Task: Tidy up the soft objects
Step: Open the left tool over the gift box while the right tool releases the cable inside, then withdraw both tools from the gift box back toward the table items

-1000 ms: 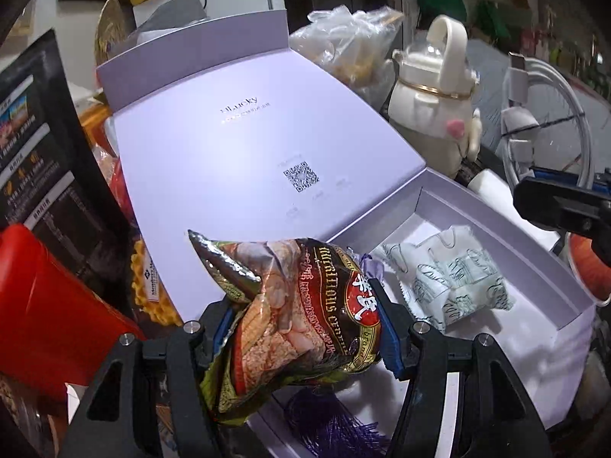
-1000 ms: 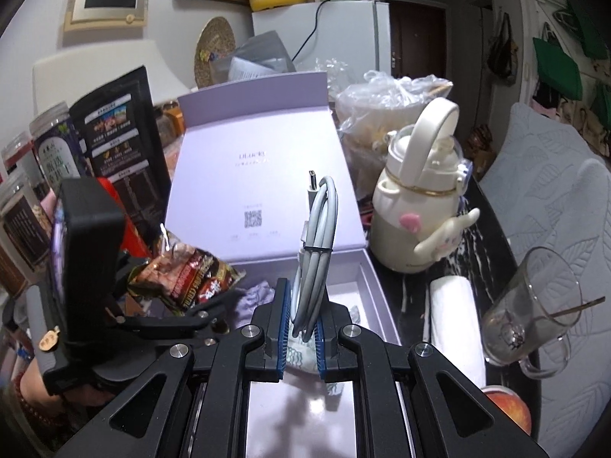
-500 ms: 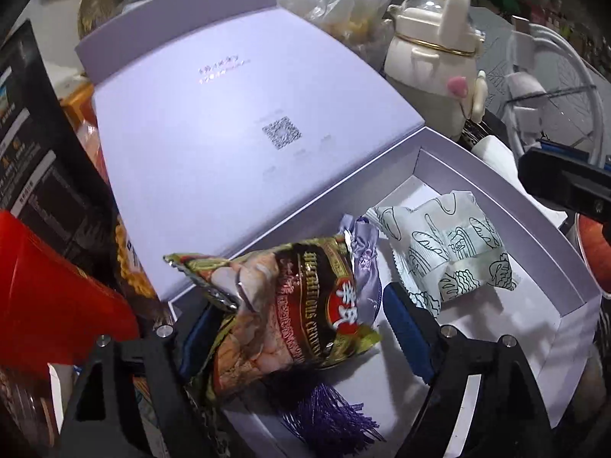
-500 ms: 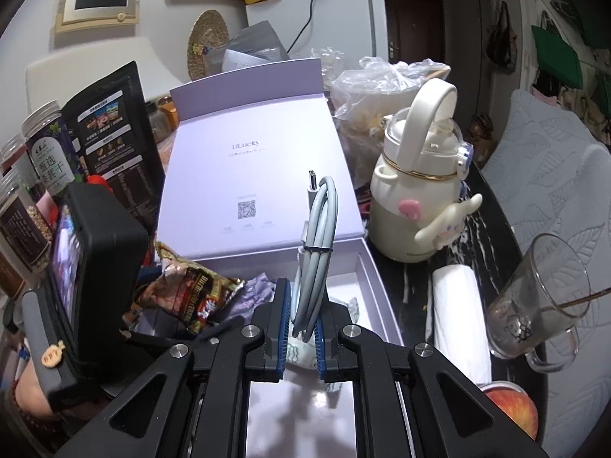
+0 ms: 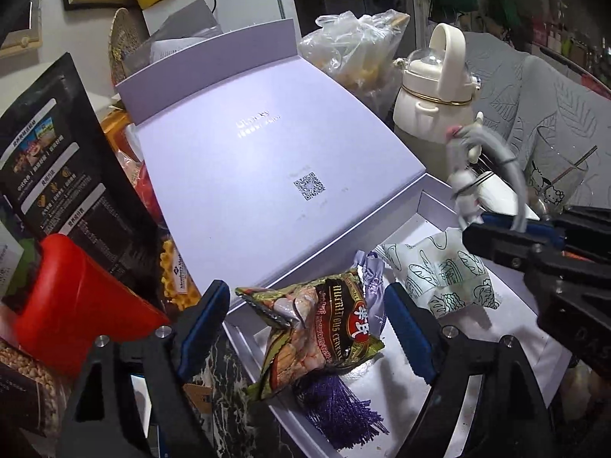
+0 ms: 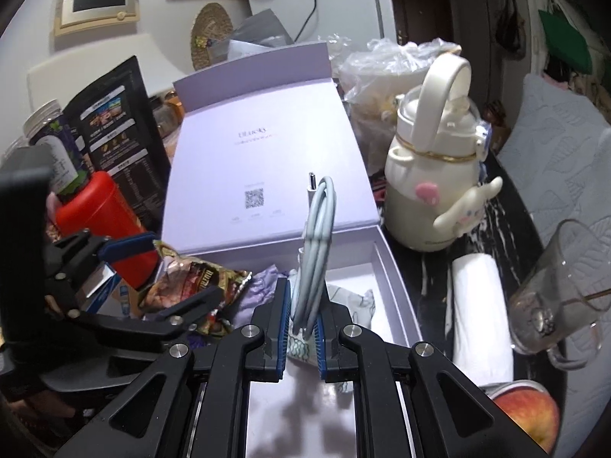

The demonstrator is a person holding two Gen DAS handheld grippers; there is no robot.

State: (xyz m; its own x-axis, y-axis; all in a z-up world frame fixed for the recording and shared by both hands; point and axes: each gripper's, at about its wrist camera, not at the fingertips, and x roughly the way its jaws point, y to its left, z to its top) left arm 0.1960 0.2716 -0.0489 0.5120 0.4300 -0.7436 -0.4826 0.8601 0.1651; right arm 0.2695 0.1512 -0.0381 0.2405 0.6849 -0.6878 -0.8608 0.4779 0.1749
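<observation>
left gripper [image 5: 305,324]: fingers spread wide, they've just been opening. The snack packet sits between them but neither blue pad is pressing on it, so it's loose.
snack packet [image 5: 324,332]: crinkly brown and red bag, lying at the near-left corner of the box, partly propped on the box edge and leaning over a purple tassel [image 5: 340,404].
right gripper [image 6: 303,322]: fingers pinched together on a coiled cable, which stands upright out of the grip with its plug end on top.
coiled cable [image 6: 317,244]: pale grey loops, held above the inside of the box.
box [image 5: 530,305]: lilac gift box on the dark marble worktop [image 6: 431,263], lid [image 5: 267,160] folded back and leaning open, QR code printed inside it.
bread-print pouch [image 5: 439,274]: white soft pack with little loaf drawings, lying flat in the box, just right of the snack packet.
lilac cloth bit [image 5: 368,271]: tucked between the packet and the pouch.
around the box: cream bottle [image 6: 431,175] with a loop handle on the right, glass mug [image 6: 553,290] further right, red canister [image 6: 99,213] on the left.
</observation>
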